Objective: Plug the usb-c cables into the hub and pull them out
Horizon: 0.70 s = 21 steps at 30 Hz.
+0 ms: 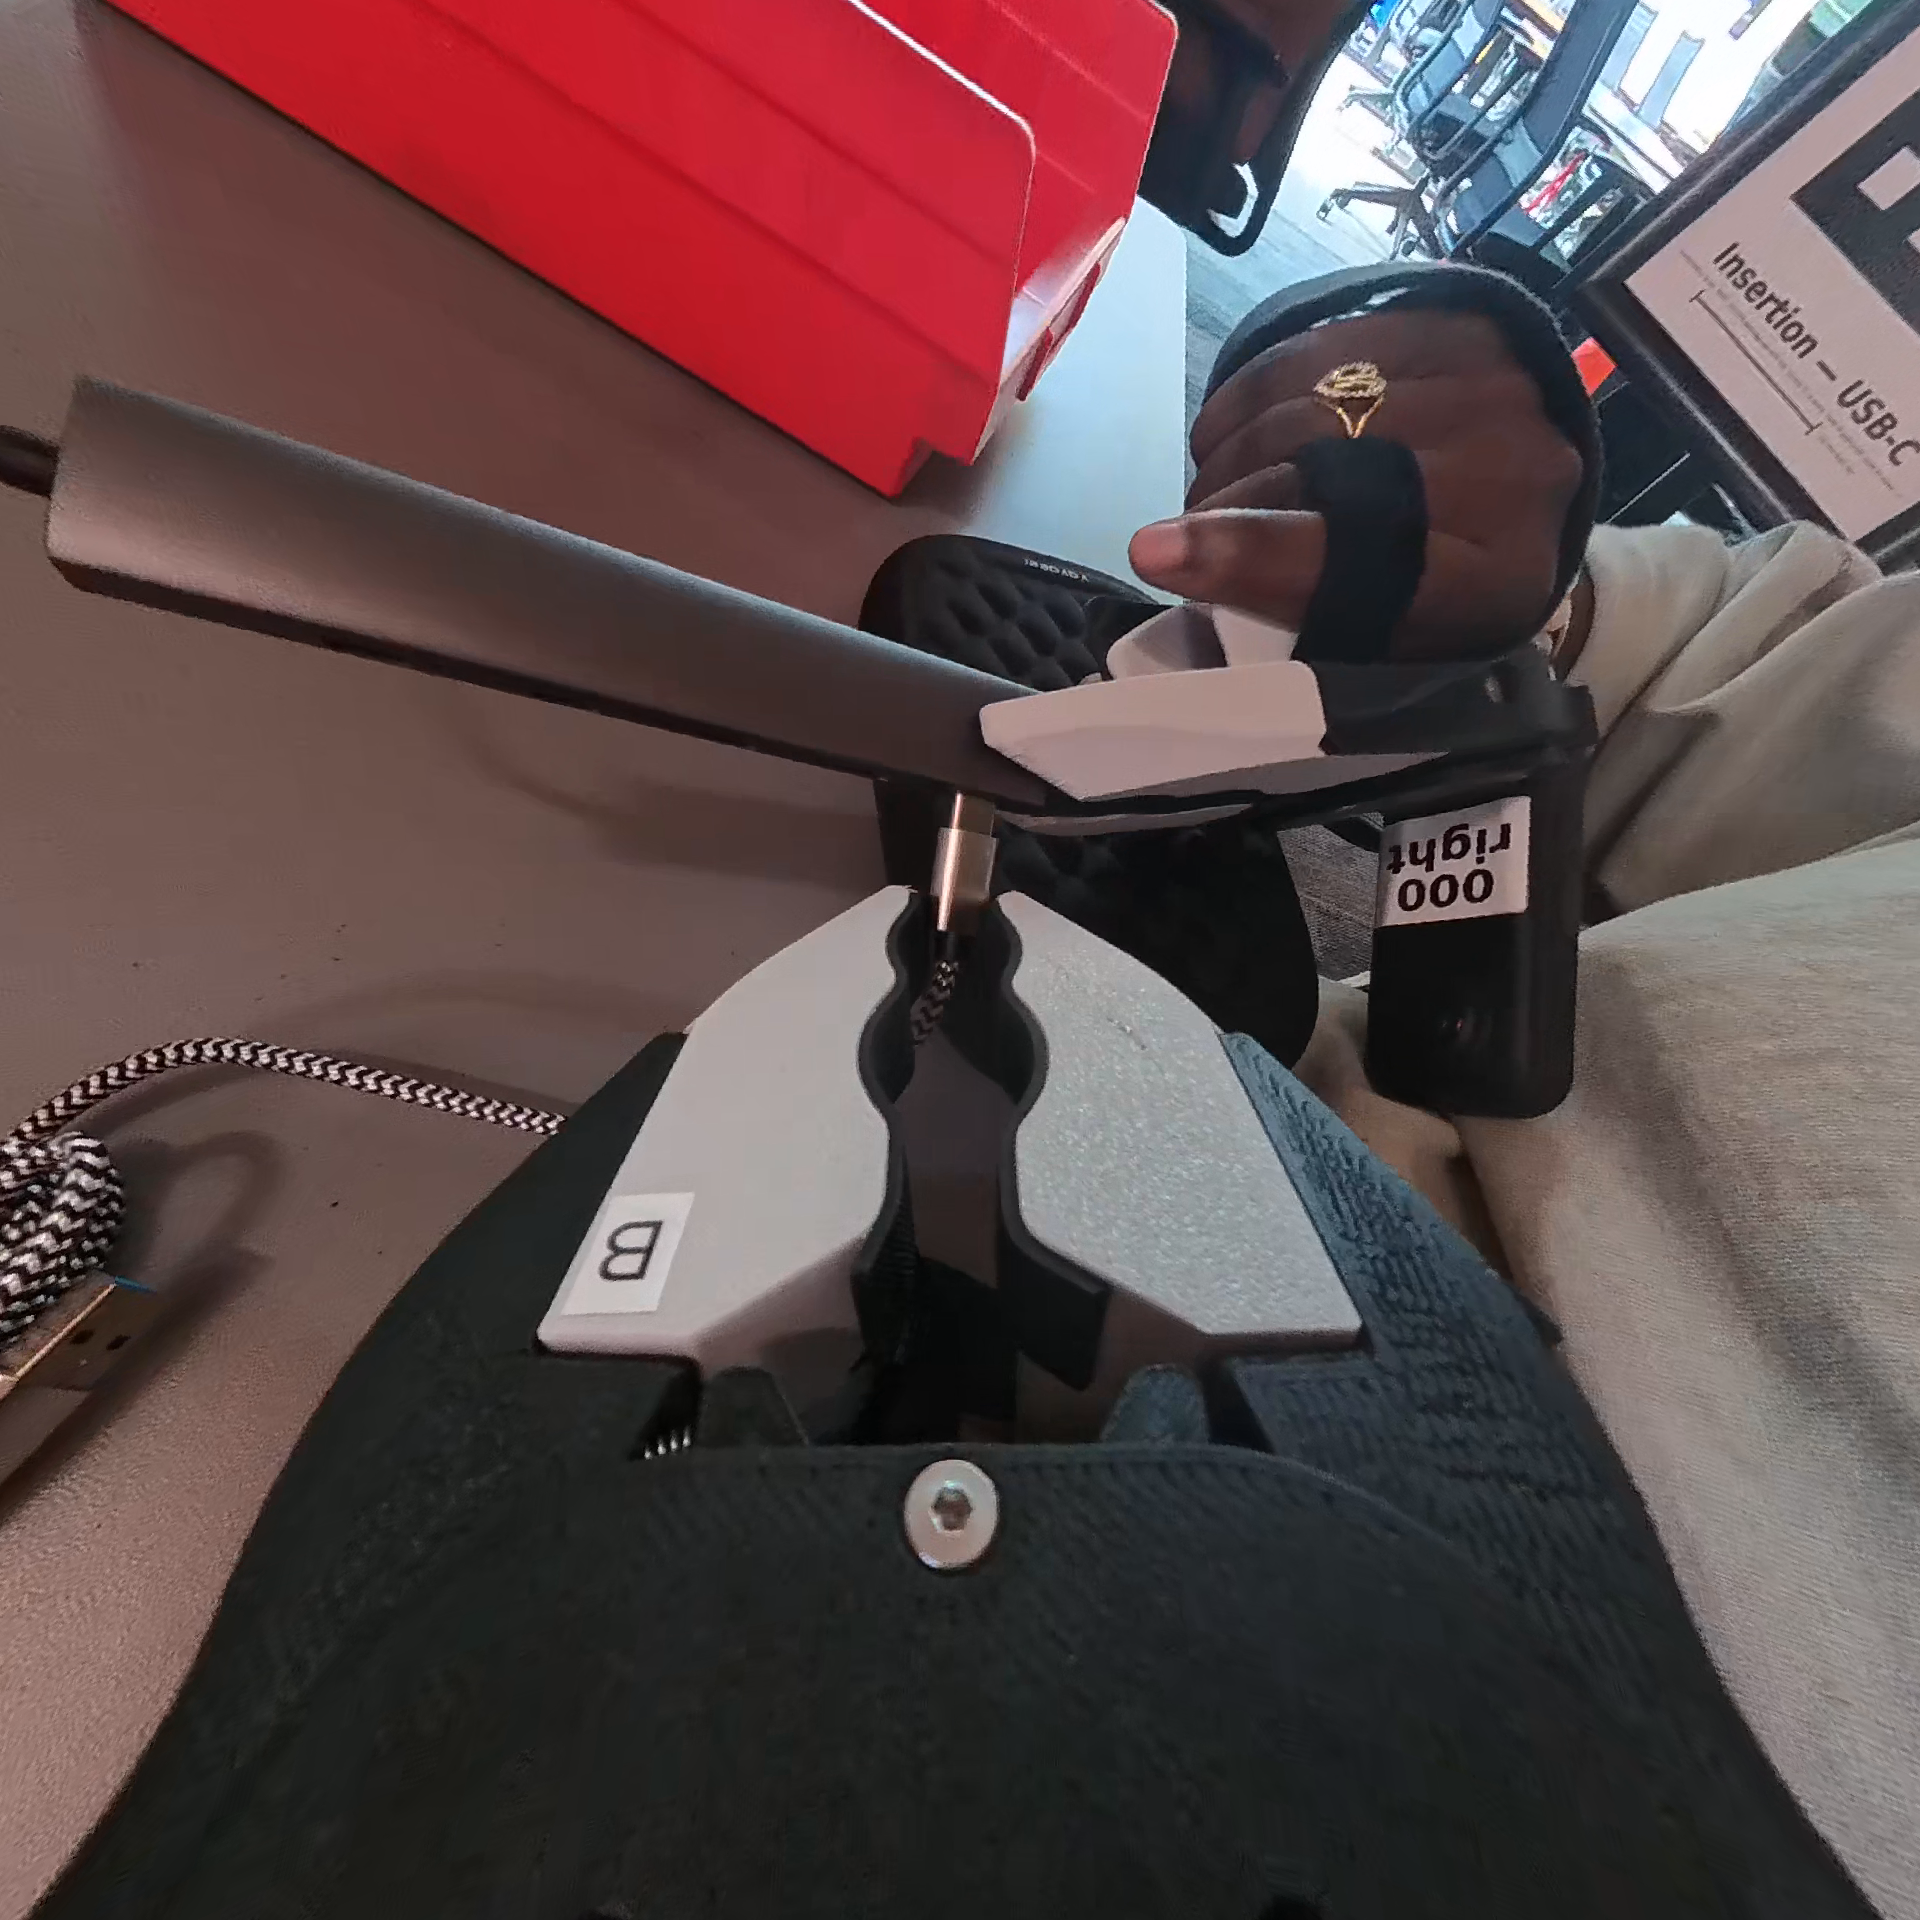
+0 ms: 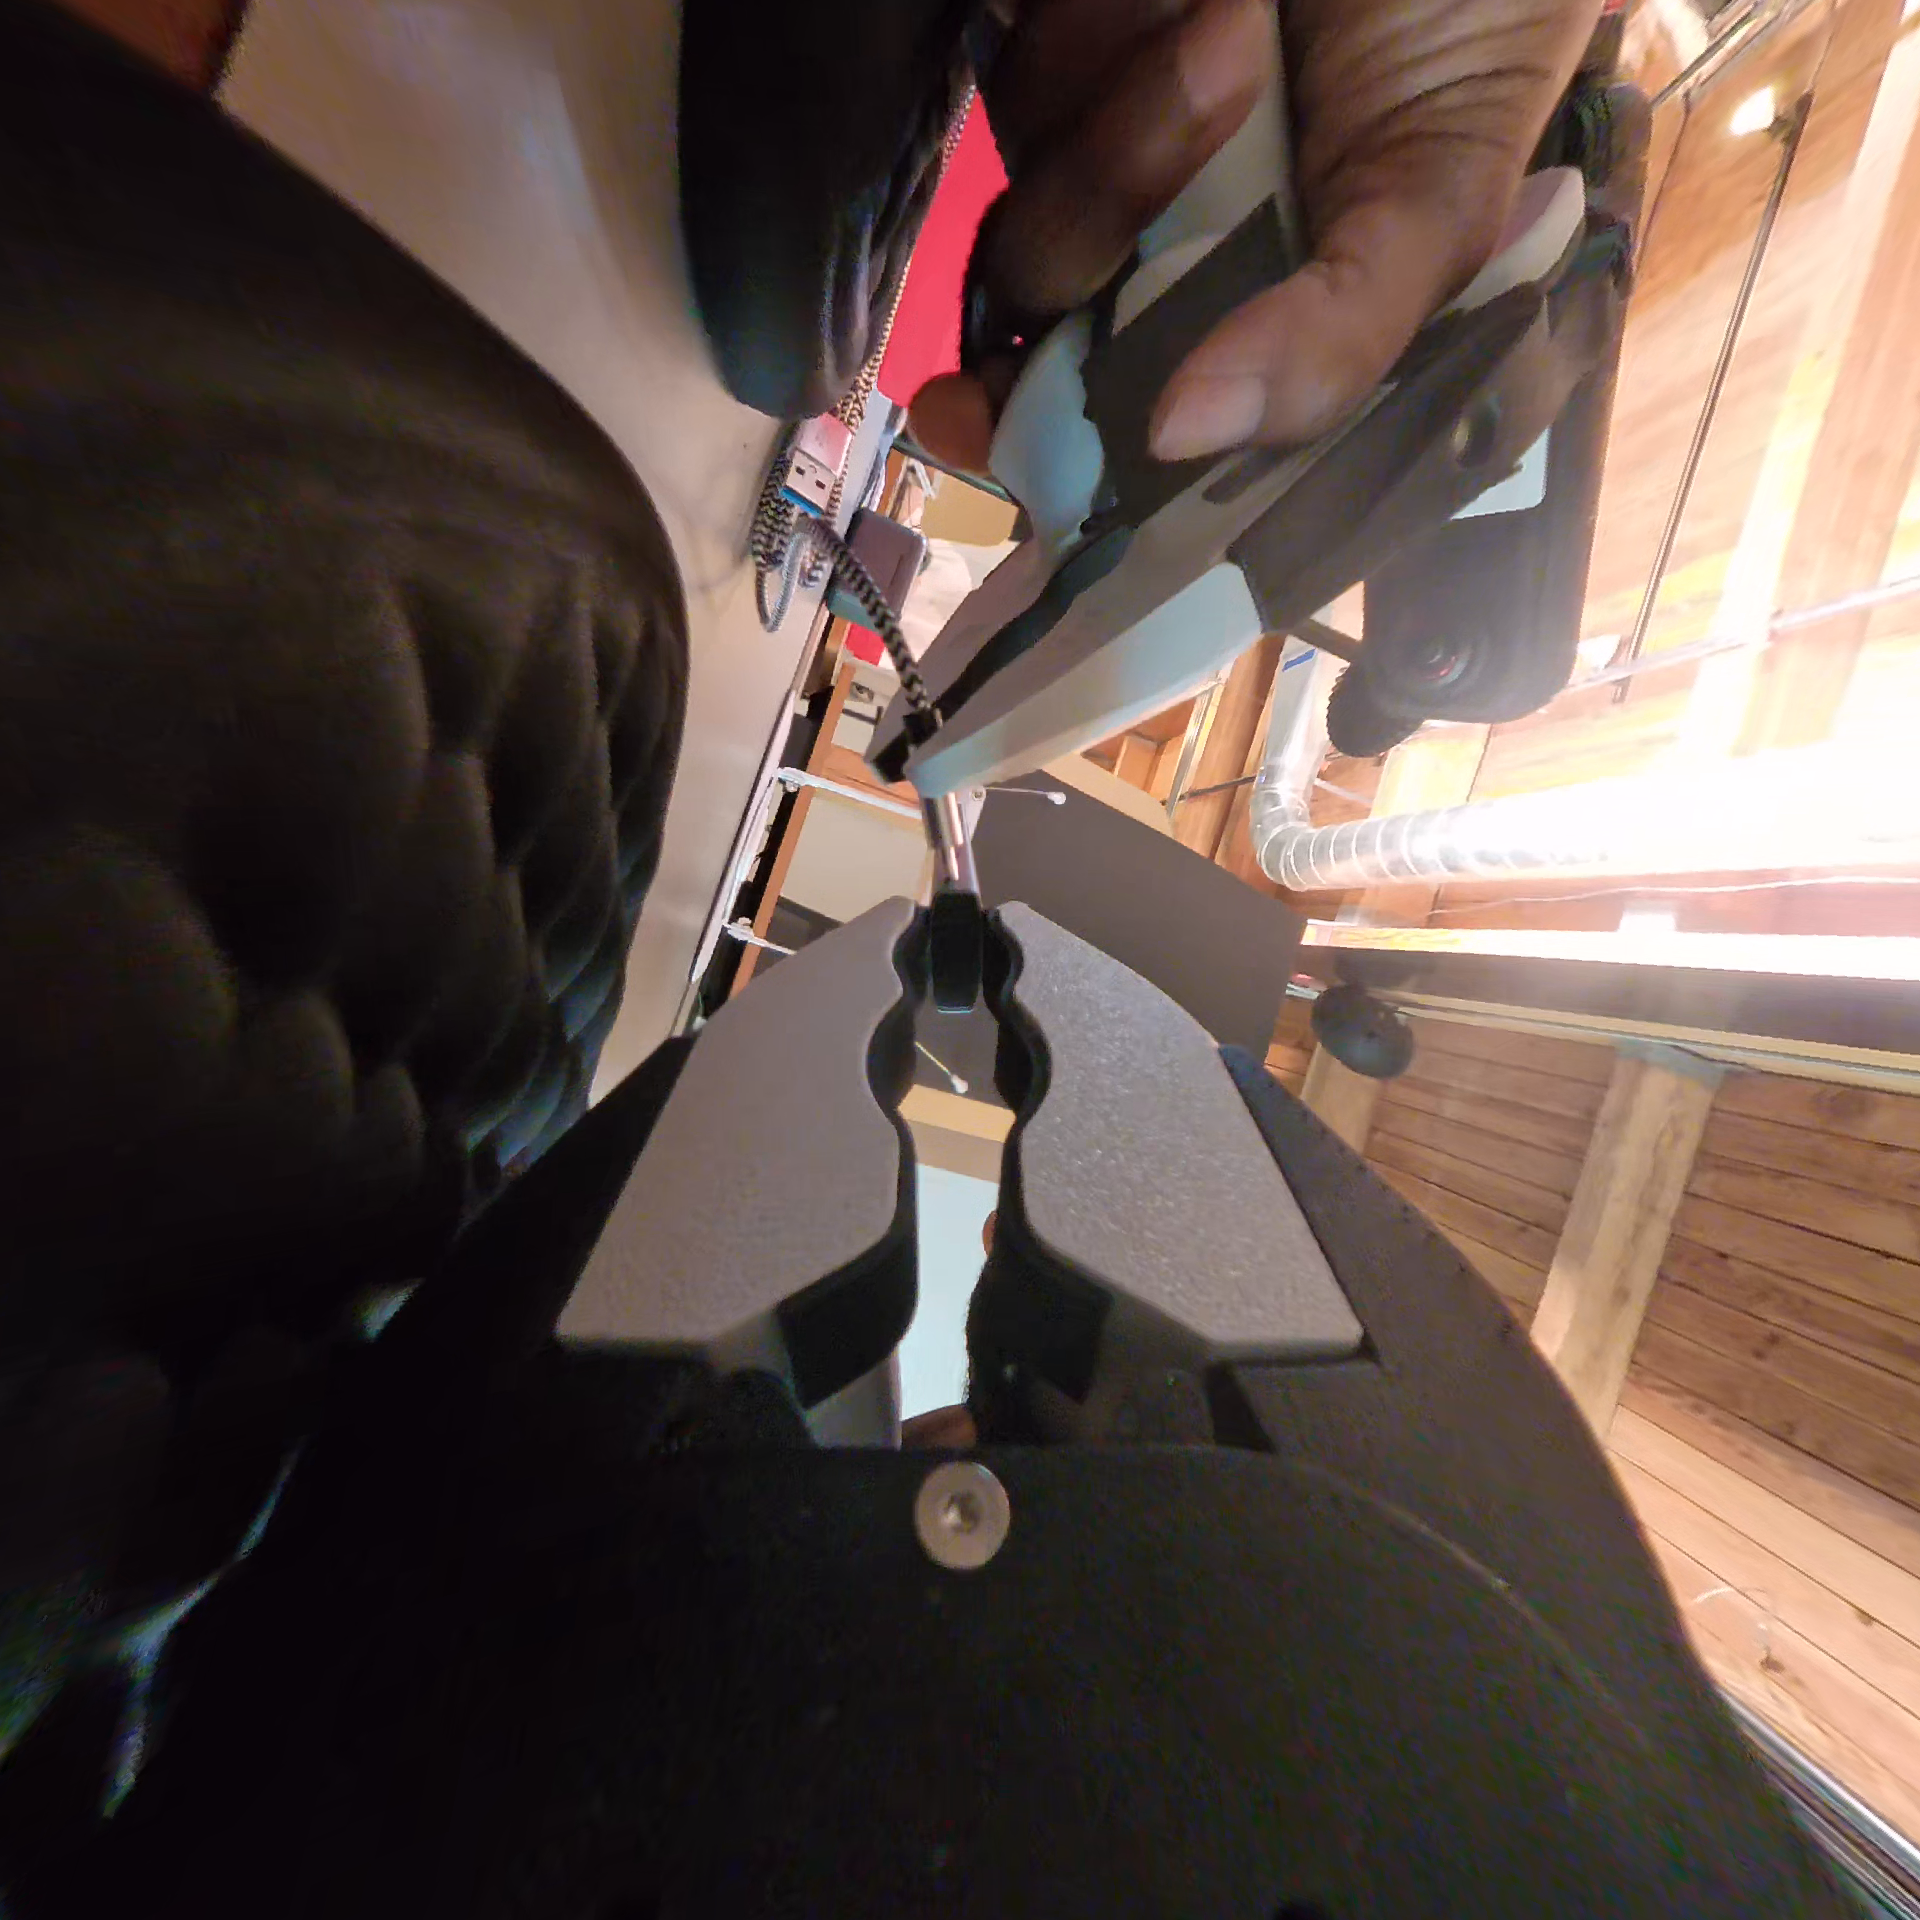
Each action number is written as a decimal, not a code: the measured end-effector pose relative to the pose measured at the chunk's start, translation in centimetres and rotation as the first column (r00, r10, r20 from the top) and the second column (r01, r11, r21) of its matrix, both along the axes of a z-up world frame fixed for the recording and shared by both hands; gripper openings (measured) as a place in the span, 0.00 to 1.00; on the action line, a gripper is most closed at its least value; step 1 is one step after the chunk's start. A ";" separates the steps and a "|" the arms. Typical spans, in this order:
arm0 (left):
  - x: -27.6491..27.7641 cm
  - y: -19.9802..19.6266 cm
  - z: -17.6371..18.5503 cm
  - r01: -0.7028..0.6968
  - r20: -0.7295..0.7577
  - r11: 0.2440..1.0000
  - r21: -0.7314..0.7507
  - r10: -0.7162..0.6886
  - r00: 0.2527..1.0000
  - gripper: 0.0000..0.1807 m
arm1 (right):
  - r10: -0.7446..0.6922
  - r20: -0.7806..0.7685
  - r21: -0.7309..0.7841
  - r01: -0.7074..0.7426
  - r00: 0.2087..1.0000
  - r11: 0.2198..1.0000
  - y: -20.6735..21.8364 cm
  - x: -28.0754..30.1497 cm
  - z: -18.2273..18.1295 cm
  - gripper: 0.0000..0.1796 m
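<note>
Above the grey table (image 1: 260, 831), the left gripper (image 1: 951, 914) is clenched on the metal plug (image 1: 964, 857) of a braided cable (image 1: 312, 1070), its tip at the hub's (image 1: 468, 582) edge; whether it is seated is hard to tell. The right gripper (image 1: 1049, 774) clamps the hub's end. A red bin (image 1: 675, 187) stands behind.

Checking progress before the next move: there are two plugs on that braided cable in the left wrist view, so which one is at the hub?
The small silver USB-C plug, pinched by the left gripper, meets the grey hub. The wider plug lies loose on the table.
</note>
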<state>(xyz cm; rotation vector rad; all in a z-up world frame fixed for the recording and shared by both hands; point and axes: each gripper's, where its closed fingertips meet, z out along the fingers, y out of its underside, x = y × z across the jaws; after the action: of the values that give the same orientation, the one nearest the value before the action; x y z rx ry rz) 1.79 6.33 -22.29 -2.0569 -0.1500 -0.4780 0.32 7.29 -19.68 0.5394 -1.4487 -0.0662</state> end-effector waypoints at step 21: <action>0.1 -0.2 0.5 0.015 0.020 0.998 0.053 -0.016 1.000 0.07 | 0.202 0.187 -0.136 -0.179 0.961 0.975 -1.7 1.3 -0.8 0.05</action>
<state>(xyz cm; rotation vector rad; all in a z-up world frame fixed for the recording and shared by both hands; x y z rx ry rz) 1.86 6.15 -21.80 -2.0033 -0.1329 -0.5073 1.58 5.64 -20.49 0.5993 -1.5770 0.2315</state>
